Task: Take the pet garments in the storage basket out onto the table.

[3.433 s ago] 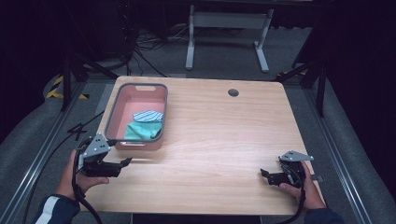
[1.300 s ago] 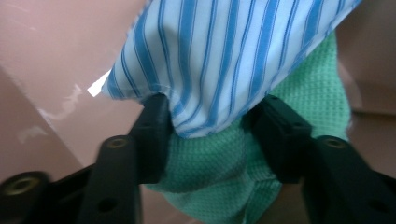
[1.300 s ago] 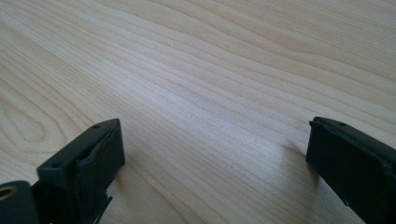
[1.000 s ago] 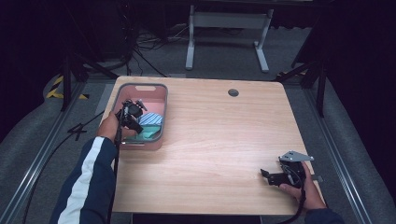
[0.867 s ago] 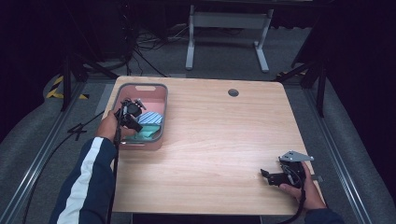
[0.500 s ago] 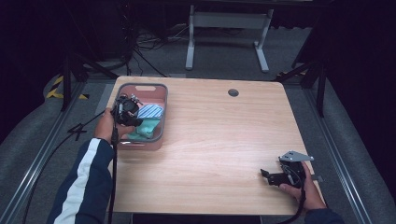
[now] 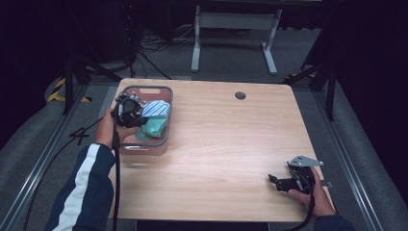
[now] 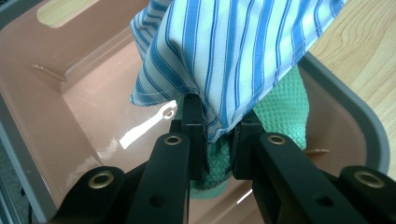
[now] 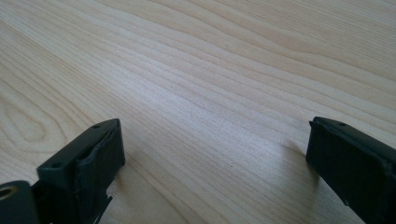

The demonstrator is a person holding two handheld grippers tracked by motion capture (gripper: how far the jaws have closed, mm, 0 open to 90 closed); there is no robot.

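Observation:
A pink plastic bin [image 7: 146, 88] stands at the table's left, holding a blue-and-white striped cloth [image 7: 157, 108] and a green knitted cloth [image 7: 155, 128]. My left gripper [image 7: 143, 120] is over the bin, shut on a corner of the striped cloth [image 8: 233, 56], which hangs raised above the bin floor [image 8: 88, 107]. The green cloth [image 8: 280, 116] lies under it and shows in the narrow gap between the jaws of the left gripper [image 8: 218, 135]. My right gripper [image 7: 275, 181] rests near the table's front right, and the right gripper view shows that gripper [image 9: 215, 154] open over bare wood.
The wooden table [image 7: 231, 139] has a round cable hole [image 7: 240, 95] at the back. The bin's grey rim [image 8: 359, 121] borders the tabletop. A cable [image 7: 115, 183] trails from the left gripper along the sleeve. Dark floor and a metal stand [image 7: 235, 21] lie beyond.
The left gripper went from the table's front left into the bin, closed on the striped cloth and has lifted it slightly. The right gripper has stayed in place.

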